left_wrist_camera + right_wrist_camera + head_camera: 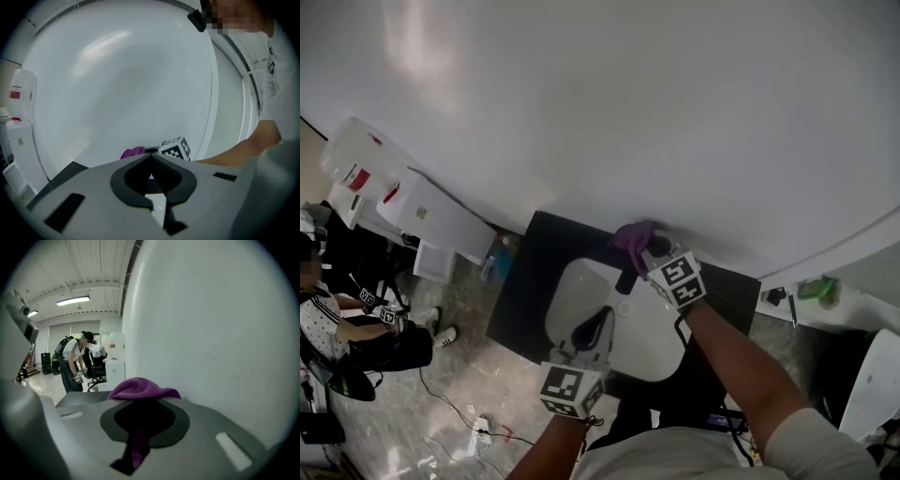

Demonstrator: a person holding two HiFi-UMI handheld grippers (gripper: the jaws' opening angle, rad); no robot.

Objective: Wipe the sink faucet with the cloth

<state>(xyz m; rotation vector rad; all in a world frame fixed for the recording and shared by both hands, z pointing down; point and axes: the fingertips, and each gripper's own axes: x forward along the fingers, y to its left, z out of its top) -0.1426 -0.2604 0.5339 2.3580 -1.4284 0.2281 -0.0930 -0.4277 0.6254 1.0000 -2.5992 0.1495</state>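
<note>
A white sink (652,347) is set in a black counter (525,291) against a white wall. Its dark faucet (626,278) stands at the basin's far rim. My right gripper (649,251) is shut on a purple cloth (633,241), which is bunched at the top of the faucet by the wall. In the right gripper view the cloth (140,387) runs between the jaws and mounds past their tips. My left gripper (600,319) hangs over the basin's near side, shut with nothing in it. The left gripper view shows the cloth (133,152) beyond its closed tips (151,159).
White dispenser cabinets (422,220) and a blue bottle (495,258) stand left of the counter. A seated person (356,323) is at the far left, with cables on the floor (478,427). A shelf with a green item (817,289) lies to the right.
</note>
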